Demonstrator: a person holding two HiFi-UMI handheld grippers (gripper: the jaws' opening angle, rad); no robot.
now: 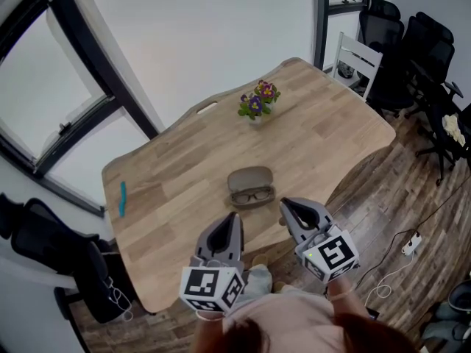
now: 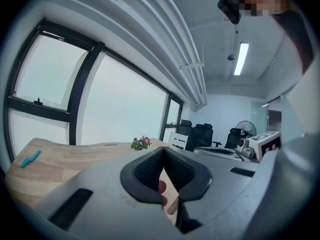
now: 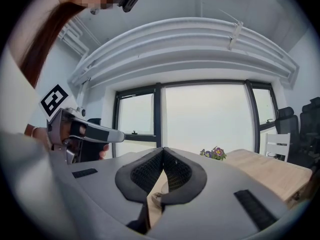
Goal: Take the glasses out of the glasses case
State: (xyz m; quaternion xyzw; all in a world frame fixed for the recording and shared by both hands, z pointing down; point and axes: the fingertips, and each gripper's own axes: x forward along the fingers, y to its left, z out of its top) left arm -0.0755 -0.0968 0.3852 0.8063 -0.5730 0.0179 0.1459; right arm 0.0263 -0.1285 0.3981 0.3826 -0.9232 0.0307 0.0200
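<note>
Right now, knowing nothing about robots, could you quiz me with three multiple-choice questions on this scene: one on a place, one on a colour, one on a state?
1. Where are the glasses?
A) in the open glasses case
B) by the flowers
C) on the floor

2. What colour is the small object near the table's left edge?
A) red
B) teal
C) yellow

3. How are the left gripper and right gripper?
A) wide open
B) clamped on the case
C) shut, holding nothing

Answers:
1 A, they lie in the case's near half.
2 B, the head view shows it teal.
3 C, each gripper view shows jaw tips meeting, nothing between.
</note>
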